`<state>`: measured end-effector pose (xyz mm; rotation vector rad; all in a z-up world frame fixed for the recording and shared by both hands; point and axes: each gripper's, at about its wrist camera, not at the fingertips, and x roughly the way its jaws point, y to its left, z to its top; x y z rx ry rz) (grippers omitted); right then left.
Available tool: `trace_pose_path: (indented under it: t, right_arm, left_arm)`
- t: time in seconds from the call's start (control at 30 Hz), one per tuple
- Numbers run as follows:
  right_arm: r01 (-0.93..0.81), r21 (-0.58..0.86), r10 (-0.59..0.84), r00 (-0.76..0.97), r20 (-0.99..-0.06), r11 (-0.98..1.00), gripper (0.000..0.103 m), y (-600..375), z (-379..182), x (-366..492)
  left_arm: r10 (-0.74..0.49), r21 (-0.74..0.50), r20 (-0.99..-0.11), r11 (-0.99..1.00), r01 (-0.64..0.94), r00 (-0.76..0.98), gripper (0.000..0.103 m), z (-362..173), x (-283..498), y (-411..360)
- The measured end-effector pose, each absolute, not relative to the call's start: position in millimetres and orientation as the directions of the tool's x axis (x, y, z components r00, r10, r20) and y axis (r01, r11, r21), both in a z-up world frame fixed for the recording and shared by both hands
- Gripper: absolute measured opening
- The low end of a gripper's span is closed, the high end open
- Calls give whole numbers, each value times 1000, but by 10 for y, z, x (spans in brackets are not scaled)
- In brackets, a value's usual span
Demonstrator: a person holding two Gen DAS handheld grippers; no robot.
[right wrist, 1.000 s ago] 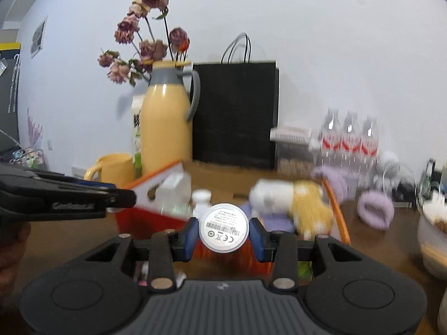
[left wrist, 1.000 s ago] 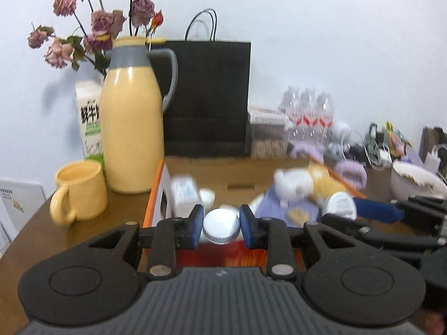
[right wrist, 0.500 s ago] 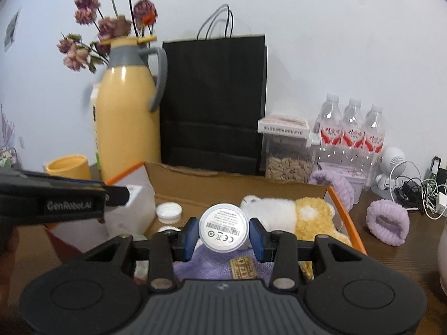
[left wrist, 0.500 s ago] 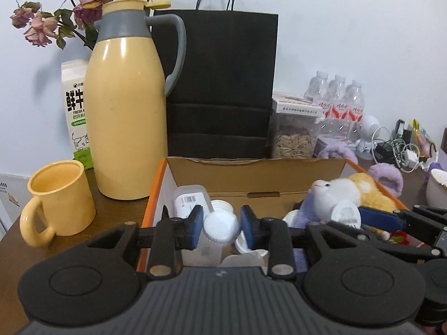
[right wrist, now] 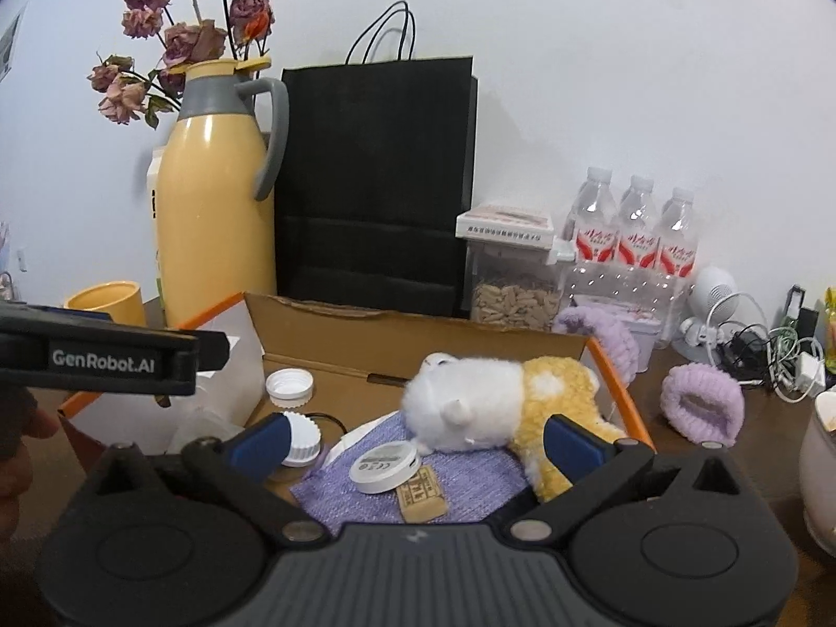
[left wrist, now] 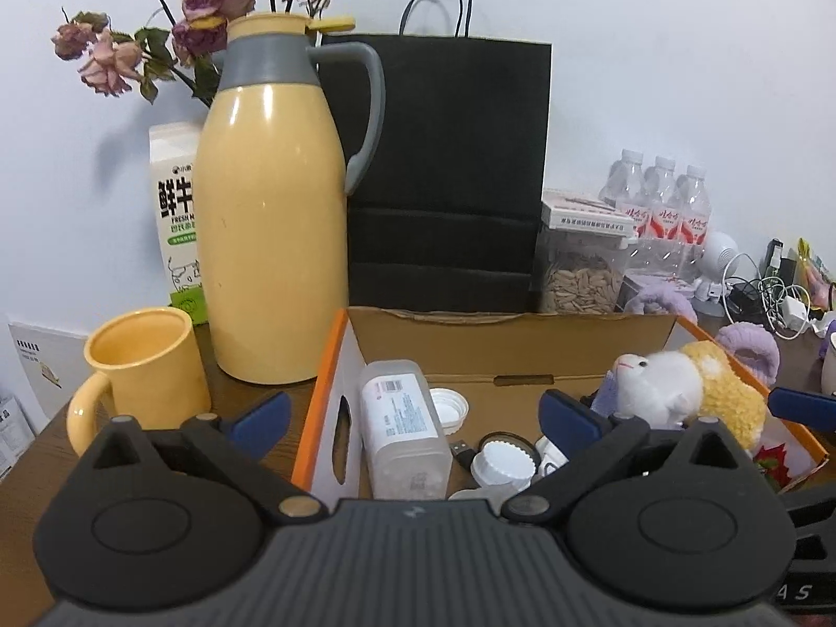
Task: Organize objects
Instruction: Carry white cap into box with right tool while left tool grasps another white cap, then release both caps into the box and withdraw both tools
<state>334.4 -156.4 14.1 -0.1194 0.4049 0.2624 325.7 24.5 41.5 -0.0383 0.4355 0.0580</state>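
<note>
Left wrist: left gripper (left wrist: 413, 420) spread wide after just opening, nothing gripped — clear plastic bottle (left wrist: 405, 426) lying in cardboard box (left wrist: 512, 326).

Right wrist: right gripper (right wrist: 415, 436) likewise just opened wide, empty — white round disc (right wrist: 384, 466) resting on purple cloth (right wrist: 470, 480). Best withdrawn straight back, clear of plush toy (right wrist: 501, 405).

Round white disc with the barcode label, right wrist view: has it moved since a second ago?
Yes. It left the right gripper, whose jaws have just been opening, and now lies lower, on the purple cloth.
</note>
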Motion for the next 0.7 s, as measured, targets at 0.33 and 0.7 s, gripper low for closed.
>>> trace_pose_path:
  t: [0.33, 0.7]
  right_arm:
    - [-278, -67, 233, 895, -380, 958, 103, -1665, 264, 3015]
    - [-360, -72, 301, 859, -414, 930, 100, -1727, 182, 2416]
  left_arm:
    - [58, -35, -432, 996, -81, 900, 103, 515, 2882, 236]
    - [101, -26, -497, 991, -131, 862, 103, 376, 2358, 332]
